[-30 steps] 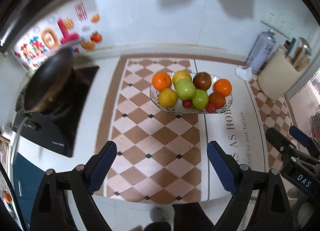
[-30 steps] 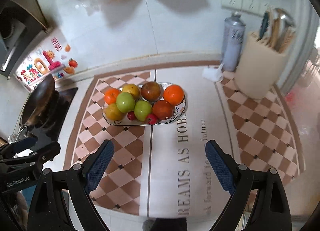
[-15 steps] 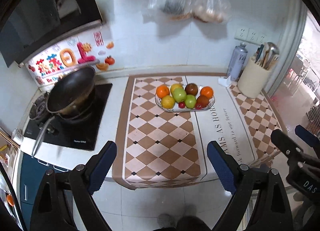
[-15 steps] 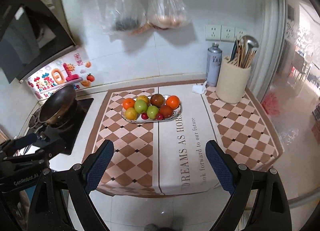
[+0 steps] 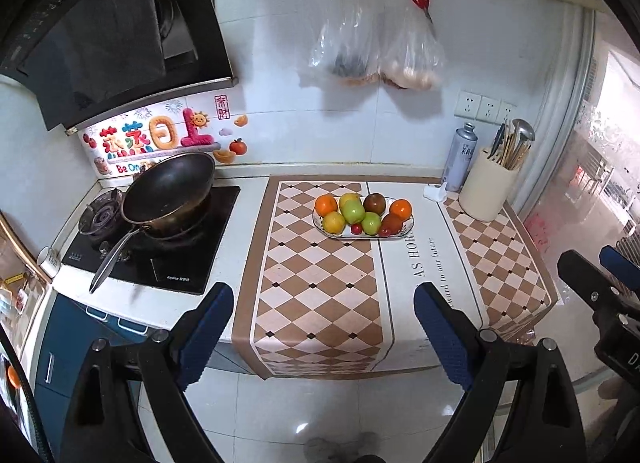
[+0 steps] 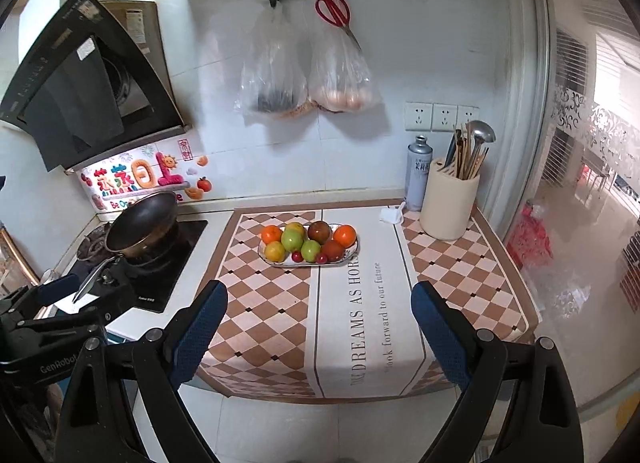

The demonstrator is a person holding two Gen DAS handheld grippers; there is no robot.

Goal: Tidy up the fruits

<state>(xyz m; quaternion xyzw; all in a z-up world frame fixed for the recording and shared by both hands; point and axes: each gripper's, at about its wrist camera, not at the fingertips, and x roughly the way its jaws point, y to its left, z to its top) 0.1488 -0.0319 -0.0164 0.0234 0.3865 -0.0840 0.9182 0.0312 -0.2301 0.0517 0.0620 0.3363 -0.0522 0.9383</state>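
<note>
An oval white plate holds oranges, green apples, a yellow fruit, a dark red fruit and small red ones. It sits on the checkered mat at the back of the counter, also in the right wrist view. My left gripper is open and empty, held well back from the counter's front edge. My right gripper is open and empty, also back from the edge. Each gripper shows at the side of the other's view.
A black wok sits on the stove at left. A cream utensil holder and a spray can stand at back right. Plastic bags and red scissors hang on the wall. A glass door is at right.
Both grippers have pulled far back and up from the counter; the fruit plate now looks small and distant, and the whole kitchen wall has come into view. Both stay open.
</note>
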